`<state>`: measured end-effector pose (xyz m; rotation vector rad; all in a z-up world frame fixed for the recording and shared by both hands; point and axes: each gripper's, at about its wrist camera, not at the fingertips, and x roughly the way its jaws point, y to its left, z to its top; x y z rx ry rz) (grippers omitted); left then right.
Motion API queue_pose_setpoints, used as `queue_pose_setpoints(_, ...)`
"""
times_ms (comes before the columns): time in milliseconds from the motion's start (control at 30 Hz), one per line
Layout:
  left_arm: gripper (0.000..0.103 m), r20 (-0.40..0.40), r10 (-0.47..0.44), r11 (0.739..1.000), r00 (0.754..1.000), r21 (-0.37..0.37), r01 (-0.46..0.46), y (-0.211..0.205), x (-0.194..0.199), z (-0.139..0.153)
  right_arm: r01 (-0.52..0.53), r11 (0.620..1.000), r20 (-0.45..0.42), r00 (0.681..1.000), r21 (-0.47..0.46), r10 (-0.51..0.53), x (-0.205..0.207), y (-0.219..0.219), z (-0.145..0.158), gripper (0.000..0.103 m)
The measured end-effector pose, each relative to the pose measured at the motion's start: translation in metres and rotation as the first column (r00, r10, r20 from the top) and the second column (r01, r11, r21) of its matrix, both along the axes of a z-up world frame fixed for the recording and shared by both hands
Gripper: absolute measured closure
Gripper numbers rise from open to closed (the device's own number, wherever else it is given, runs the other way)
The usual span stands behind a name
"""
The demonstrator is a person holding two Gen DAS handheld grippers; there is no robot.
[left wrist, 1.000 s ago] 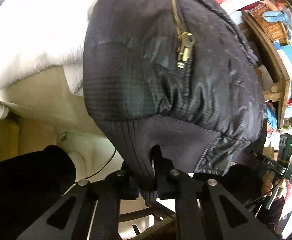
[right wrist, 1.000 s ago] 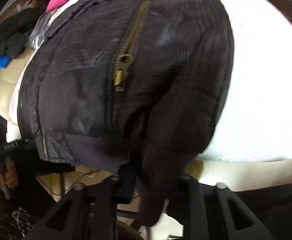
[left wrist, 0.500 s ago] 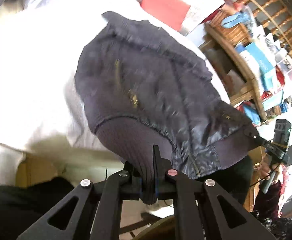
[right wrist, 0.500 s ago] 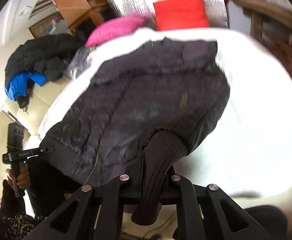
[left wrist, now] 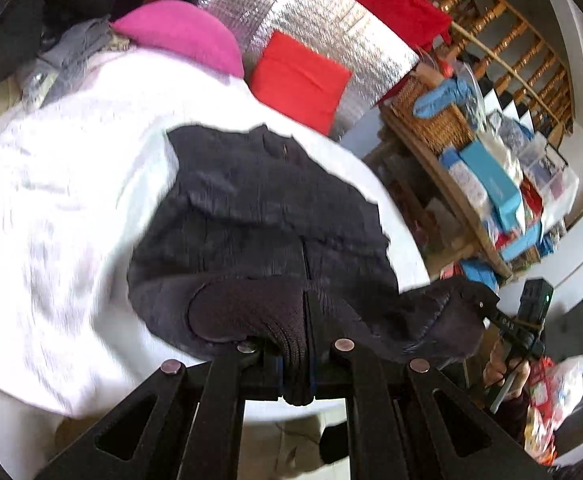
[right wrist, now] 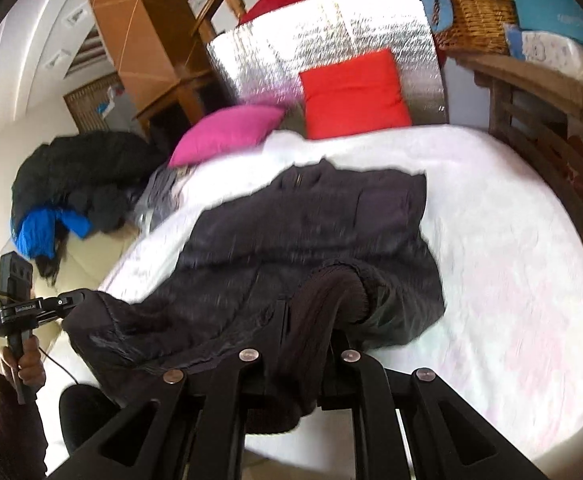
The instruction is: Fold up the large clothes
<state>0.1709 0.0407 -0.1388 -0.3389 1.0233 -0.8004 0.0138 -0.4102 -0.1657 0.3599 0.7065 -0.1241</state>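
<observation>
A dark quilted jacket (left wrist: pixel 267 216) with ribbed knit hem lies on a white blanket (left wrist: pixel 59 208), its collar end far from me; it also shows in the right wrist view (right wrist: pixel 311 220). My left gripper (left wrist: pixel 297 376) is shut on the ribbed hem (left wrist: pixel 247 312) at one bottom corner. My right gripper (right wrist: pixel 303 368) is shut on the ribbed hem (right wrist: pixel 323 300) at the other bottom corner. Both corners are lifted above the near edge of the blanket. Each gripper shows in the other's view, the right (left wrist: pixel 487 308) and the left (right wrist: pixel 71 302).
A pink cushion (right wrist: pixel 227 132) and a red cushion (right wrist: pixel 351 92) lie at the blanket's (right wrist: pixel 511 240) far end against a silver foil panel (right wrist: pixel 323 36). A black and blue coat pile (right wrist: pixel 71 184) sits left. Wooden shelves with a wicker basket (left wrist: pixel 431 124) and boxes stand right.
Both grippers have lifted and pulled back with the hem. The jacket, which filled the views close up, now lies stretched out further away on the blanket.
</observation>
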Motion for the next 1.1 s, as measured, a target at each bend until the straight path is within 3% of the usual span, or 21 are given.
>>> queue_pose_setpoints(267, 0.094, 0.040, 0.047, 0.999, 0.998, -0.028, -0.046, -0.014, 0.068, 0.018, 0.048, 0.999, 0.062, 0.997, -0.001, -0.048, 0.052, -0.034, 0.032, 0.093)
queue_pose_setpoints(500, 0.094, 0.085, 0.045, 0.999, 0.995, 0.014, -0.046, -0.047, 0.129, 0.028, 0.082, 0.997, 0.085, 0.993, -0.006, -0.081, 0.113, -0.068, 0.041, 0.093)
queue_pose_setpoints(733, 0.094, 0.095, 0.049, 0.998, 0.994, 0.042, -0.053, -0.077, 0.194, 0.026, 0.109, 0.994, 0.097, 0.989, -0.002, -0.109, 0.179, -0.100, 0.037, 0.094)
queue_pose_setpoints(1100, 0.094, 0.092, 0.054, 0.994, 0.994, 0.086, -0.062, -0.125, 0.291, 0.000, 0.160, 0.987, 0.090, 0.984, -0.024, -0.157, 0.273, -0.142, 0.008, 0.094)
